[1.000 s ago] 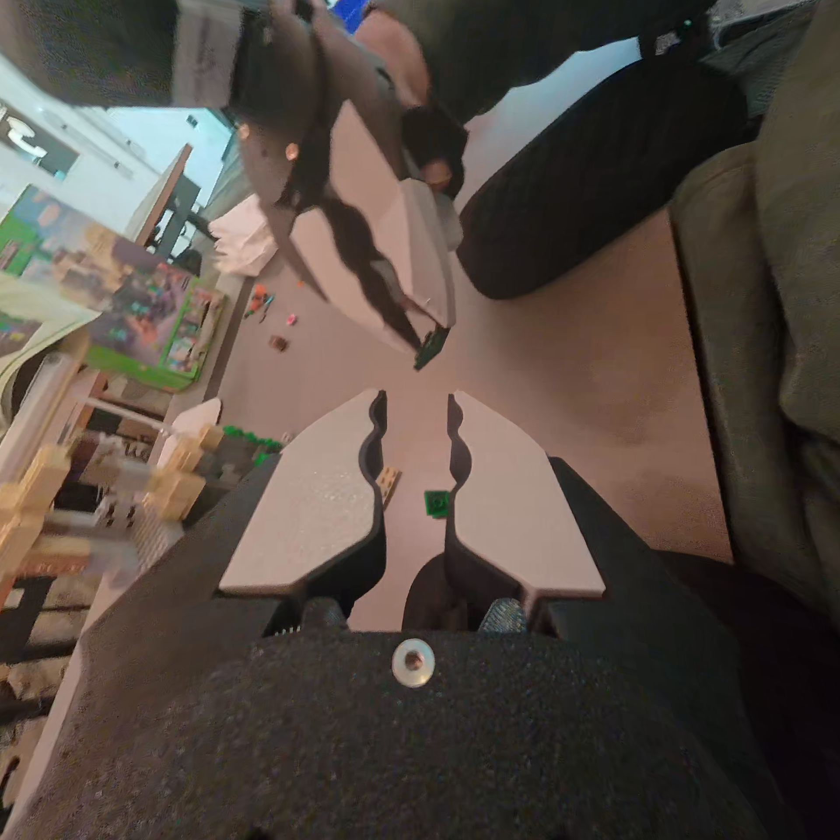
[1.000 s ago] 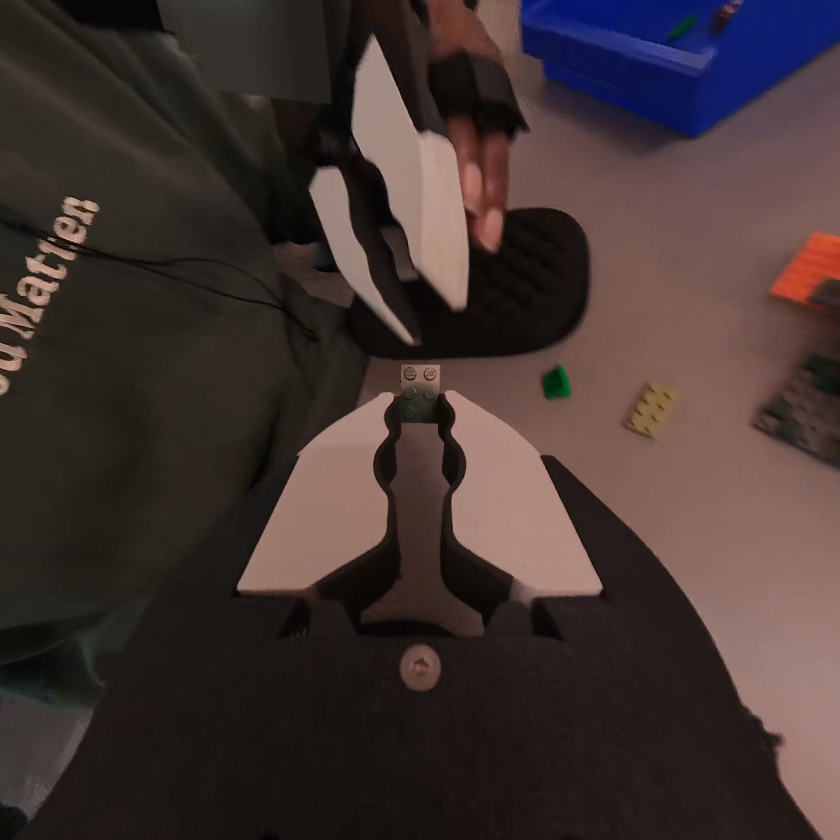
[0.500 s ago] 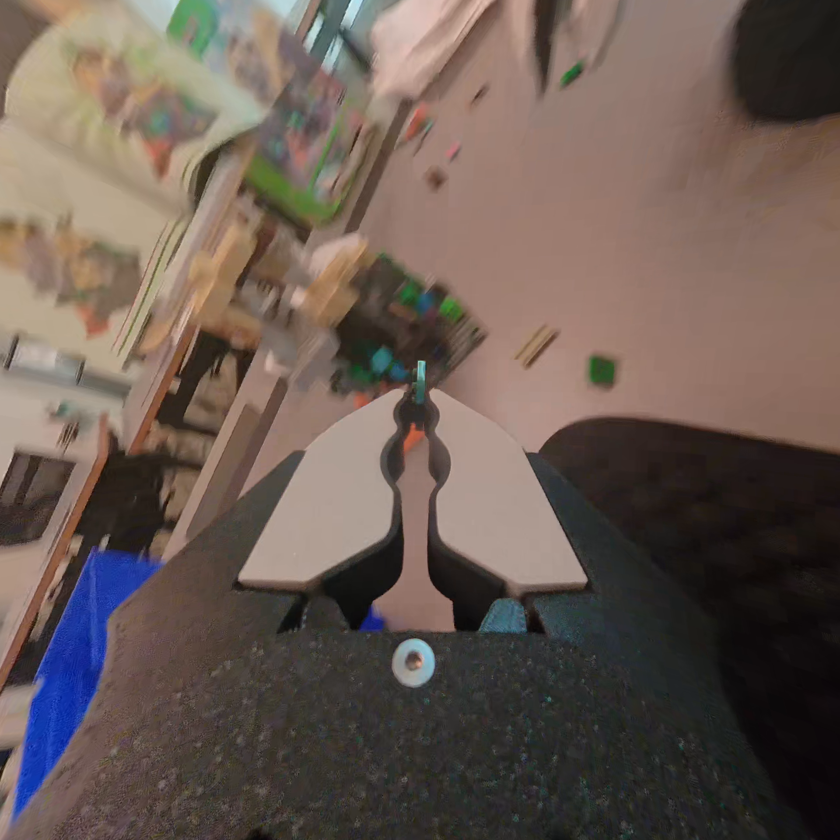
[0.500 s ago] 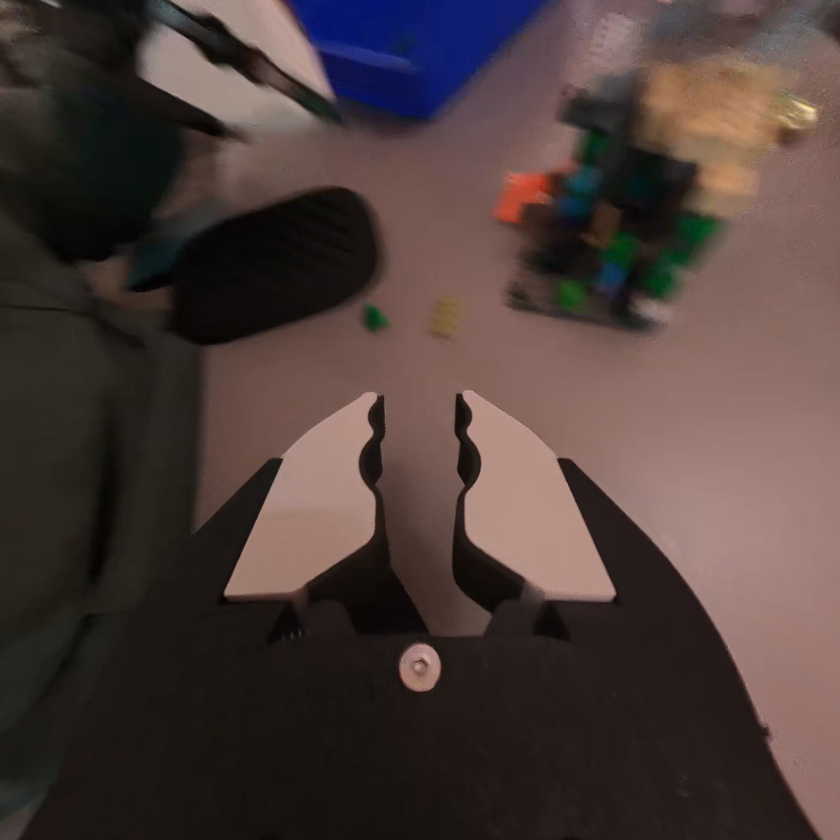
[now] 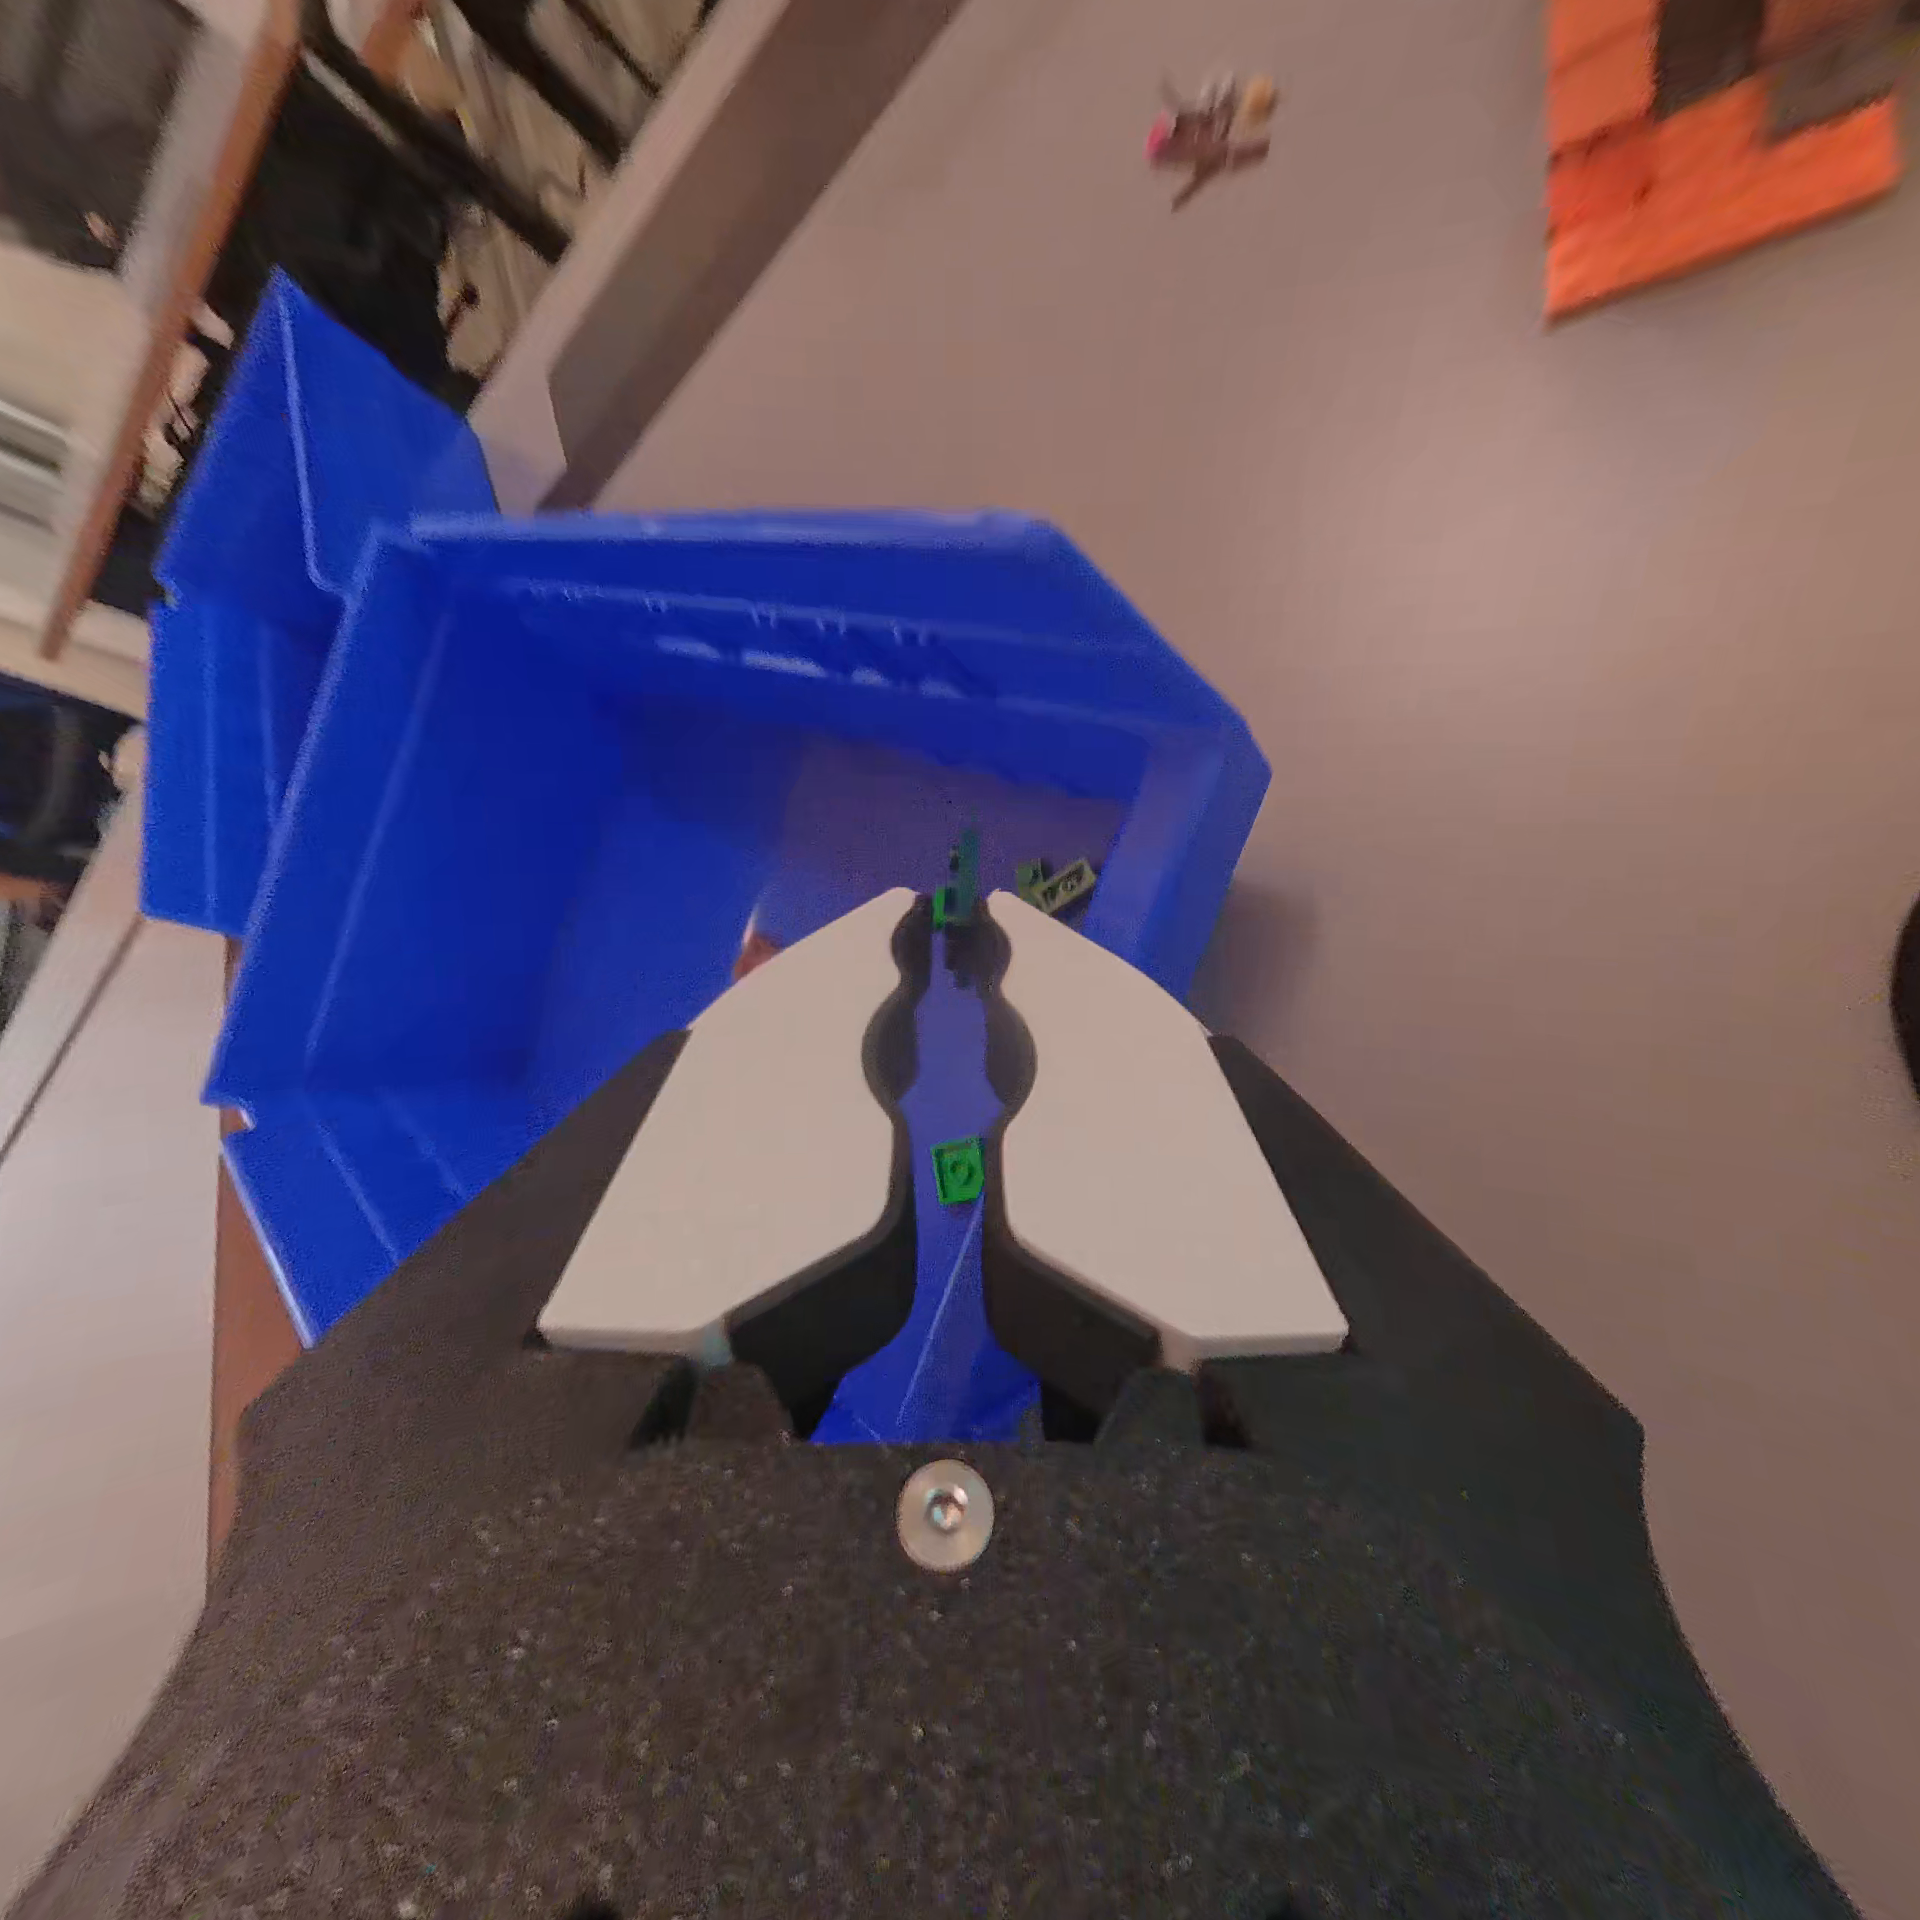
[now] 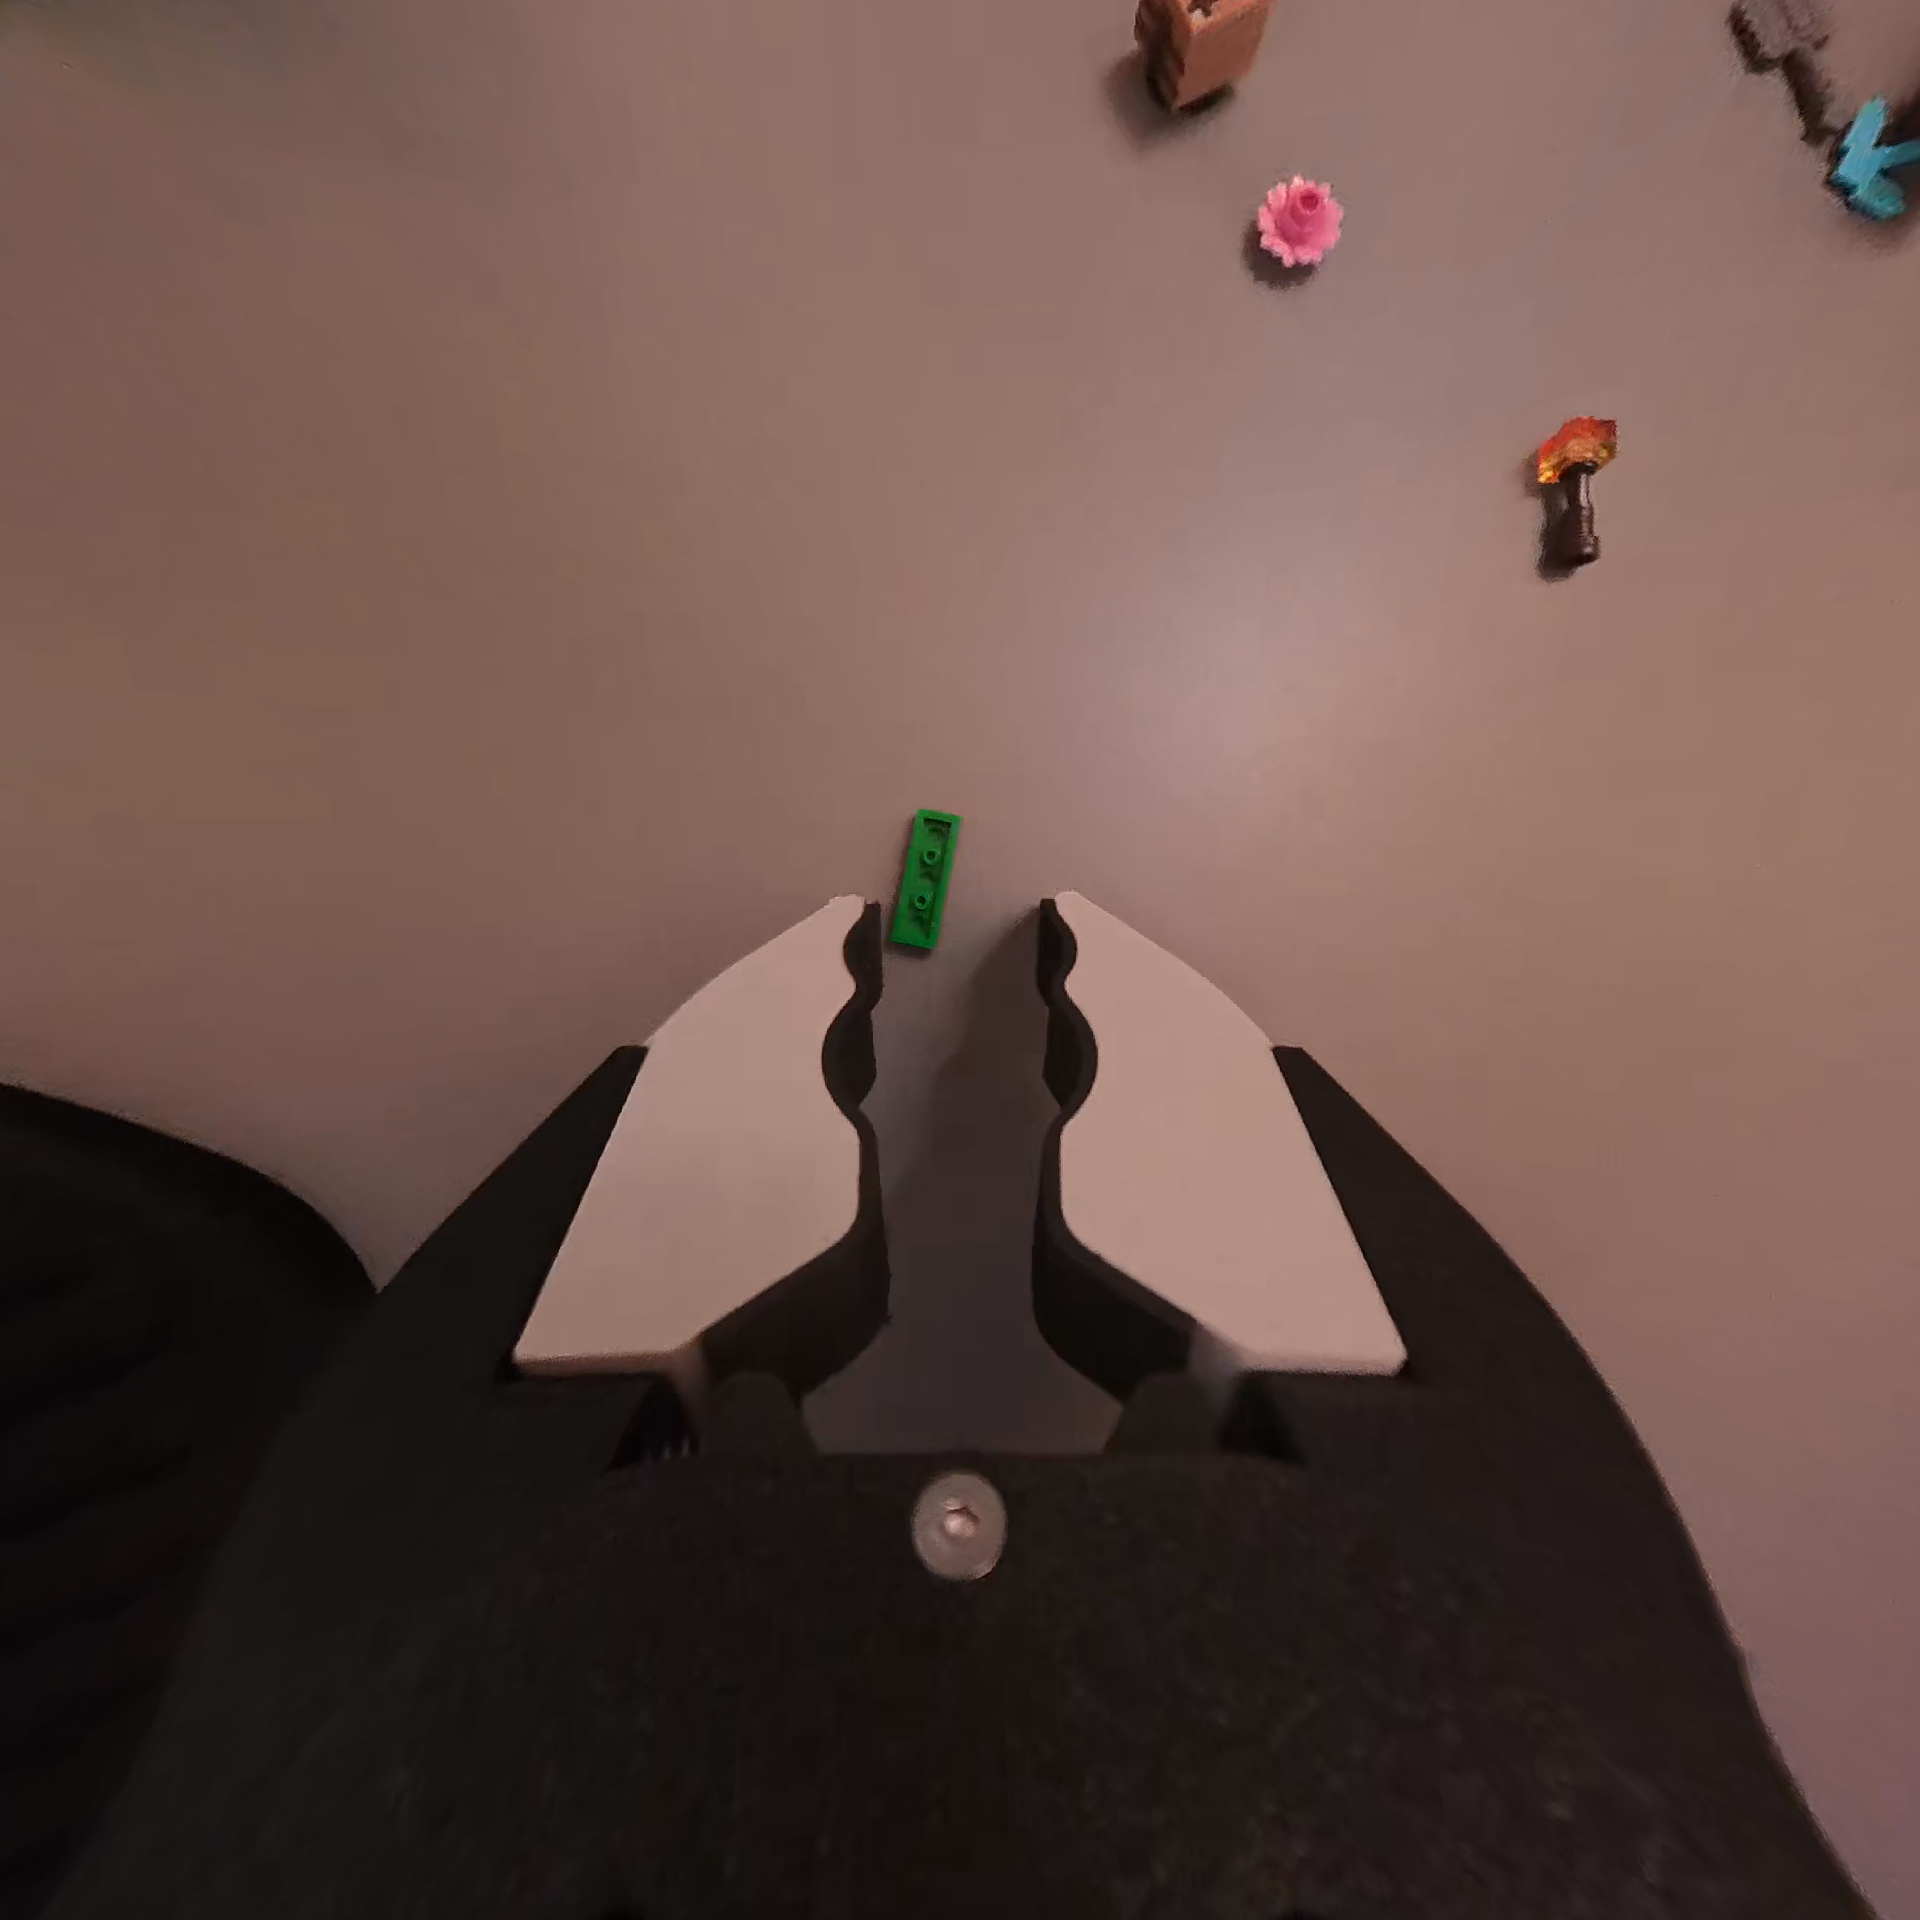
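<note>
Left wrist view showed the left tongs clenched on a thin green plate above the blue bin at frame centre. Right tongs stood released, a green flat brick lying on the bench just beyond their tips.

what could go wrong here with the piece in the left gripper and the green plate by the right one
The left gripper pinches a small dark green piece only at its very tips above the blue bin; such a thin hold might slip or twist. The right gripper is open, and the green plate lies flat, close to one finger, so closing could nudge it aside.
</note>
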`<state>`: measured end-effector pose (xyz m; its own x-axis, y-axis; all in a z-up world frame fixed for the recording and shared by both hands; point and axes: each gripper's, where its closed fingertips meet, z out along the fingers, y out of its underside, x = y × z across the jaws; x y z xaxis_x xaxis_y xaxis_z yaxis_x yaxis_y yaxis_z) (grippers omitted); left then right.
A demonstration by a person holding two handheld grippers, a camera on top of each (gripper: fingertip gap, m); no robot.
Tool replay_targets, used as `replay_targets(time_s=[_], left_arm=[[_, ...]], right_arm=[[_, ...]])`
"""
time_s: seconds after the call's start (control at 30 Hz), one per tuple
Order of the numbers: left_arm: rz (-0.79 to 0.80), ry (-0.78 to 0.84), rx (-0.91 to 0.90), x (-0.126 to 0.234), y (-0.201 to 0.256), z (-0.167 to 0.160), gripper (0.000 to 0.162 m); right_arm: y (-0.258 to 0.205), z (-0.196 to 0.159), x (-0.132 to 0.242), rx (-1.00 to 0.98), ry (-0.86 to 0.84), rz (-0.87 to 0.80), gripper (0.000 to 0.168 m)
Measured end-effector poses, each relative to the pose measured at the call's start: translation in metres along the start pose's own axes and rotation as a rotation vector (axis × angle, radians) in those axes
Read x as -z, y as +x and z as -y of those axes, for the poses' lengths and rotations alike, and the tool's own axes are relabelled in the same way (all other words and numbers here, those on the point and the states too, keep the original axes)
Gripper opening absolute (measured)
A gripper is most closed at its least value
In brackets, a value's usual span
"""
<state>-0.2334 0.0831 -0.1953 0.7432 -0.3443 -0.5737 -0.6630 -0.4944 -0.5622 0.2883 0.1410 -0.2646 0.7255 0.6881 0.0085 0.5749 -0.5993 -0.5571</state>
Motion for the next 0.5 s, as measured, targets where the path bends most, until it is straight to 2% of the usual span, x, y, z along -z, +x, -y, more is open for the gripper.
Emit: replay_targets(time_s=[0.07,0.23,0.5], left_arm=[[-0.007,-0.043,0.012,-0.004,0.0,-0.008,0.018],[-0.039,0.016,0.056,0.003,0.001,0.0,0.025],[-0.008,0.186,0.07,0.034,-0.003,0.032,0.02]], right_arm=[[0.0,0.002,-0.002,0.01,-0.004,-0.009,0.026],[-0.007,0.003,-0.003,0.032,-0.04,0.028,0.01],[-0.023,0.008,-0.002,0.067,-0.034,0.078,0.008]])
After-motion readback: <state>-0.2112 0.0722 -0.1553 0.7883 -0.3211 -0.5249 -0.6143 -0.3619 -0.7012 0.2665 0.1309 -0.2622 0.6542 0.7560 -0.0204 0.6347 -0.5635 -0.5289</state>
